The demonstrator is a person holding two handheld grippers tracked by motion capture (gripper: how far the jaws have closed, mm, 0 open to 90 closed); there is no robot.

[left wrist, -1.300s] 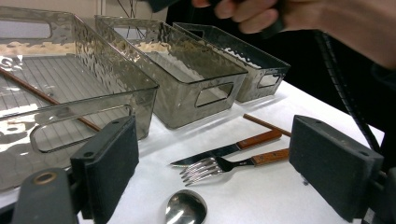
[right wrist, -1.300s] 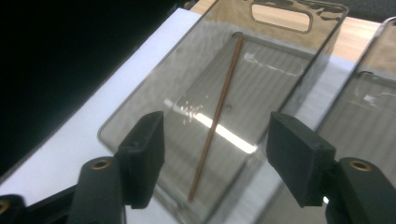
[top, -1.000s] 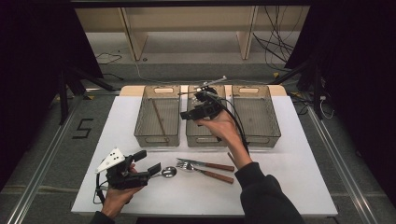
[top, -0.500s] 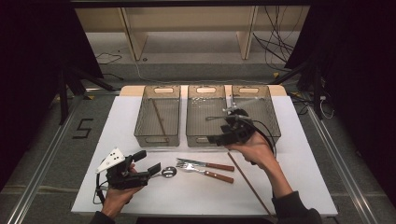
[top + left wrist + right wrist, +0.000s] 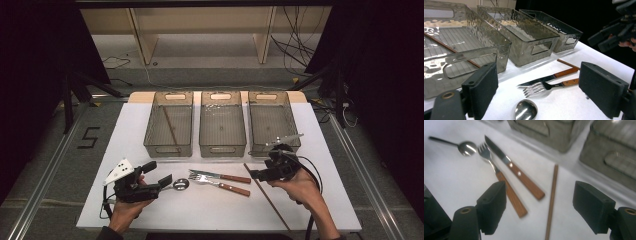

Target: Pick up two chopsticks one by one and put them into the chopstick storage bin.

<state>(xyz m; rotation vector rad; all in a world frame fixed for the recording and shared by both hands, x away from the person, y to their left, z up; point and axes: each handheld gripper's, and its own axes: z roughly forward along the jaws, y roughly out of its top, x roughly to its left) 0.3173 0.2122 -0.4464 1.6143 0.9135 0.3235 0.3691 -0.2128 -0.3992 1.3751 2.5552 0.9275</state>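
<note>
Cutlery lies on the white table (image 5: pixel 150 115) in front of three clear bins: a knife (image 5: pixel 220 176) and a fork (image 5: pixel 218 183), both wooden-handled, side by side at the centre, with a spoon (image 5: pixel 179 184) just beside them at 9 o'clock. A loose chopstick (image 5: pixel 266 196) runs diagonally at 3 o'clock of the knife. Another chopstick (image 5: pixel 171 130) rests inside the left bin (image 5: pixel 169 124); the middle bin (image 5: pixel 222 124) and right bin (image 5: pixel 272 121) hold nothing I can make out. The left gripper (image 5: pixel 157 176) sits at 7 o'clock of the table, jaws spread wide around nothing, hiding the spoon's handle in the high view. The right gripper (image 5: pixel 540 207) hovers at 4 o'clock, jaws wide apart above the loose chopstick; its view is blurred and crops the bins.
</note>
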